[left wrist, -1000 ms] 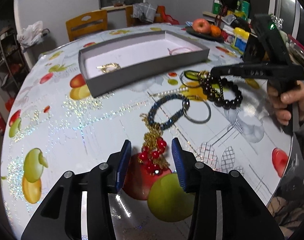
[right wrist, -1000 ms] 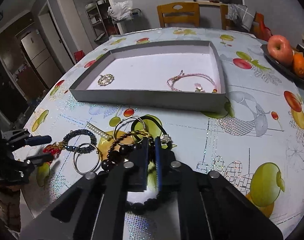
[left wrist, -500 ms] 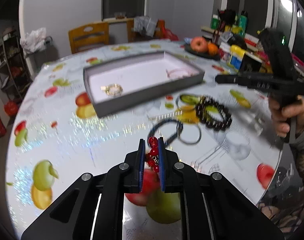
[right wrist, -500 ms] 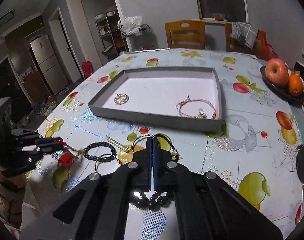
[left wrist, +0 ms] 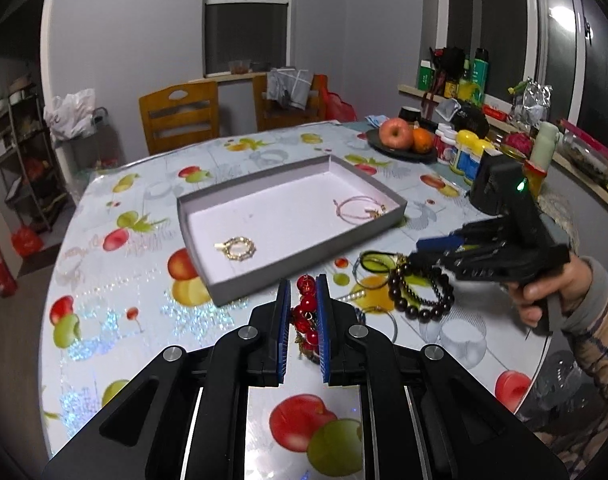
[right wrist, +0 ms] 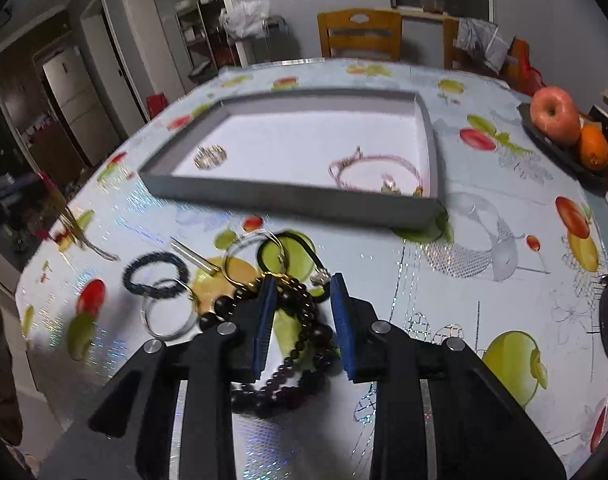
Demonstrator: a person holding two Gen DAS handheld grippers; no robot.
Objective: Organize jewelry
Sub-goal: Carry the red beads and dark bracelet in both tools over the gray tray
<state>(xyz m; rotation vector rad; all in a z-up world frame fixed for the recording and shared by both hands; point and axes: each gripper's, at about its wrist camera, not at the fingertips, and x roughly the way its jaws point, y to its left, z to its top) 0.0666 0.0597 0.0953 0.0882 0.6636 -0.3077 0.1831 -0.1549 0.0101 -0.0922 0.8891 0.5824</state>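
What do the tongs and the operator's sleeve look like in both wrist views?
Both tongs are matte black plastic linkages with silver pivot bolts and flat blue ribbed pads: left tongs, right tongs. Seen from the left wrist view, the right unit has a pistol-style handle and a boxy black housing with a lit green LED. No cables visible. The sleeve has a grey cuff and a brownish striped pattern.

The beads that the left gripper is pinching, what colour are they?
Red, with gold bits. The beads show best in the left wrist view, in the left gripper.
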